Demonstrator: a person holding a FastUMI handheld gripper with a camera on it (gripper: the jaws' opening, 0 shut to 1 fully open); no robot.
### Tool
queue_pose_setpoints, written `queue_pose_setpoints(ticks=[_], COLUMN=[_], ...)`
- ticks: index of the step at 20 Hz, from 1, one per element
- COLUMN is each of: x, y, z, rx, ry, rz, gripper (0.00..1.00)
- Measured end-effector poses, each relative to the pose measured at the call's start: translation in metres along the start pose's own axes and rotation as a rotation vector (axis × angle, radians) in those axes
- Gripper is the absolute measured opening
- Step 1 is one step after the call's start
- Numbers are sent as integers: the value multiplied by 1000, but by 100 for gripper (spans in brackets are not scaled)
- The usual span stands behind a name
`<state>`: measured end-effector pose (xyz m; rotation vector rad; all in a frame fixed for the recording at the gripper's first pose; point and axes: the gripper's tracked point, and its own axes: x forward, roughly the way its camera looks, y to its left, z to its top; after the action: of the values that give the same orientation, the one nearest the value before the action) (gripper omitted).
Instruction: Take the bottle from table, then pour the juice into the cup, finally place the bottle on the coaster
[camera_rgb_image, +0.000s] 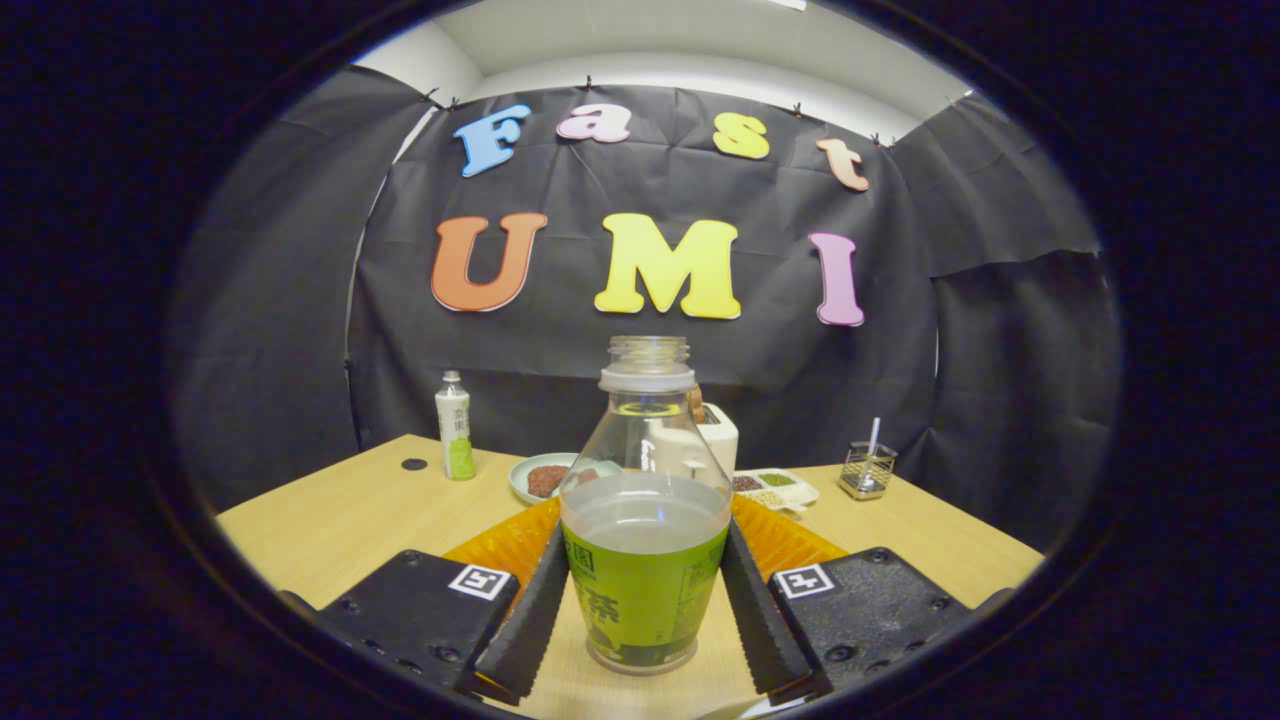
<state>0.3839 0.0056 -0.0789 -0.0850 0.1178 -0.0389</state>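
On a pale wooden table (330, 520) inside a cloth-walled booth, an uncapped bottle (645, 510) with a green label stands upright between the two fingers (535, 610) of a hand-held gripper (645, 625). Both fingers lie against the bottle's lower sides and appear to clamp it, base down on the tabletop. Pale liquid fills the bottle to roughly the top of its label. Just behind it, an orange ribbed coaster (505, 545) shows on either side of the bottle. Beyond the fingers, a dish (545, 478) of dark food sits near a white appliance (715, 435), with a compartment tray (775, 487) of grains beside it and a wire holder (867, 470) farther right. A second, capped bottle (455, 425) stands well apart at the far left.
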Motion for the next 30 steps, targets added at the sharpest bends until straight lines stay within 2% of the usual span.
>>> queue_pose_setpoints(ticks=[4,9,12,15,18,20,22,30], x=[9,28,39,48,53,52,47,11], y=[-7,-4,0,-3,-1,-7,-6,-10], z=[-7,-22,-33,-53,-57,-60,-53,-3], rx=[39,16,68,67,64,55,49,6], ry=[-24,-13,-8,35,38,52,44,-14], rz=[-59,-65,-44,-51,-26,-41,-36,-33], gripper=[82,82,82,82,90,96,100,100])
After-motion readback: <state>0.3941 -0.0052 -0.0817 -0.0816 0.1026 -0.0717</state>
